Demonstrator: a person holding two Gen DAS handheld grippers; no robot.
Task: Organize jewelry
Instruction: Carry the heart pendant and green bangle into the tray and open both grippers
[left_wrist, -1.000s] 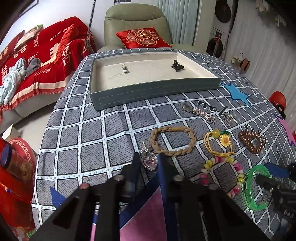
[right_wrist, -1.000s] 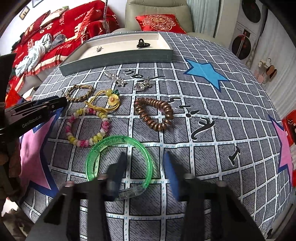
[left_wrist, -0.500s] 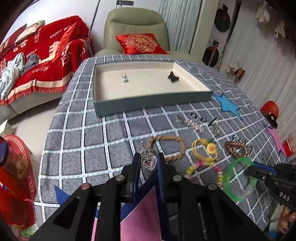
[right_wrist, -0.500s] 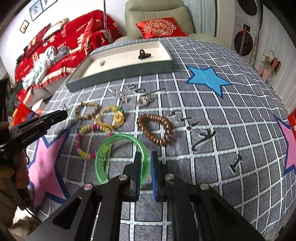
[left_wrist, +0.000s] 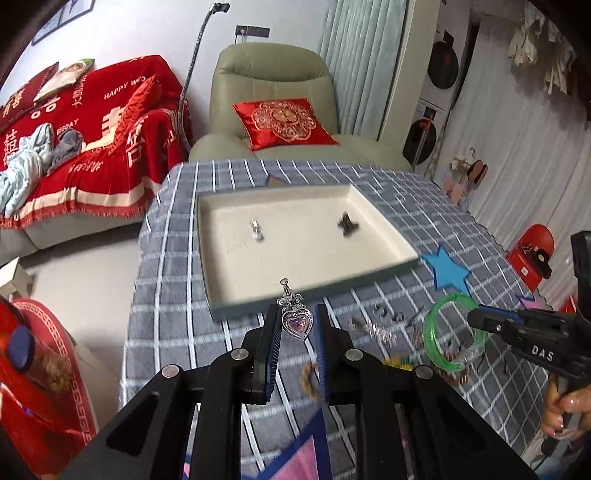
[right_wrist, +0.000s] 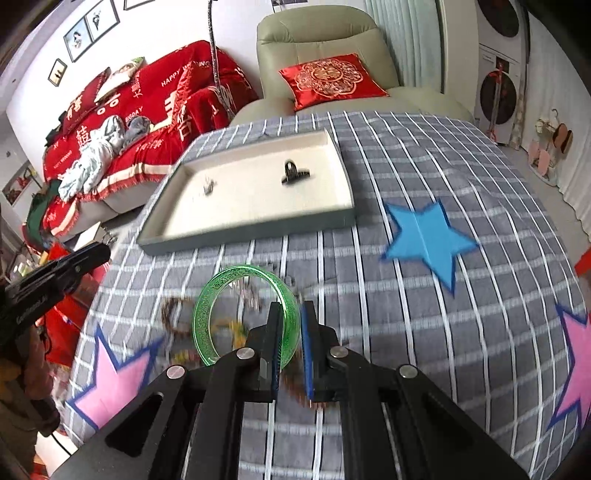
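Note:
My left gripper (left_wrist: 295, 323) is shut on a silver heart pendant (left_wrist: 296, 322) and holds it in the air, in front of the near wall of the grey tray (left_wrist: 258, 308). My right gripper (right_wrist: 290, 328) is shut on a green bangle (right_wrist: 243, 314) and holds it lifted above the table. The bangle also shows in the left wrist view (left_wrist: 452, 334) at the tip of the right gripper. The tray (right_wrist: 243, 230) with a cream floor holds a small silver piece (left_wrist: 256, 230) and a black clip (left_wrist: 347, 225).
Several pieces of jewelry (left_wrist: 376, 332) lie blurred on the grey checked cloth (right_wrist: 424, 332) below the grippers. A green armchair (left_wrist: 273, 92) with a red cushion stands behind the table. A red-covered sofa (left_wrist: 85, 140) is at the left.
Both grippers have risen off the table and moved toward the tray, the left with the heart pendant, the right with the green bangle it closed on.

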